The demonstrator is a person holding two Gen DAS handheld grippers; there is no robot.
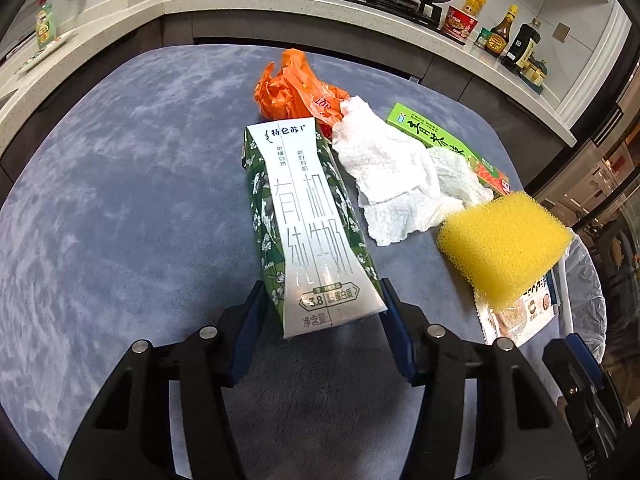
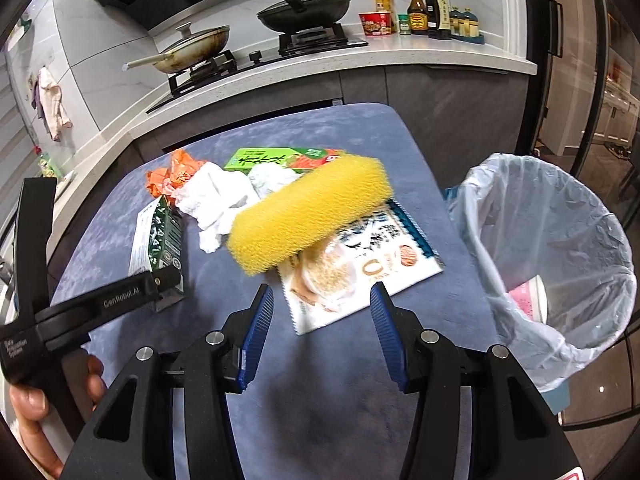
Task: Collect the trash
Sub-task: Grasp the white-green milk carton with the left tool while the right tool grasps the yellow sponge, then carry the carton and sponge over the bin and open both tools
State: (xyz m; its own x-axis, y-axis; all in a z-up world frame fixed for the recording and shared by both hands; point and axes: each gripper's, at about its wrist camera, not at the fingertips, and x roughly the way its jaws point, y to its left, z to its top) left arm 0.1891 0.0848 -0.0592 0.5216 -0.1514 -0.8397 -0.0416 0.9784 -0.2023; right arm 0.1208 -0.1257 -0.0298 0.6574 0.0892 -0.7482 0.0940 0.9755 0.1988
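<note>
A green and white milk carton lies on the blue table; it also shows in the right wrist view. My left gripper has its blue fingers against both sides of the carton's near end. Beside the carton lie an orange plastic bag, a crumpled white paper towel, a green box, a yellow sponge and a flat food packet. My right gripper is open and empty just short of the packet and sponge.
A bin lined with a pale plastic bag stands right of the table, with a pink cup inside. Behind the table runs a counter with a gas hob, pans and sauce bottles.
</note>
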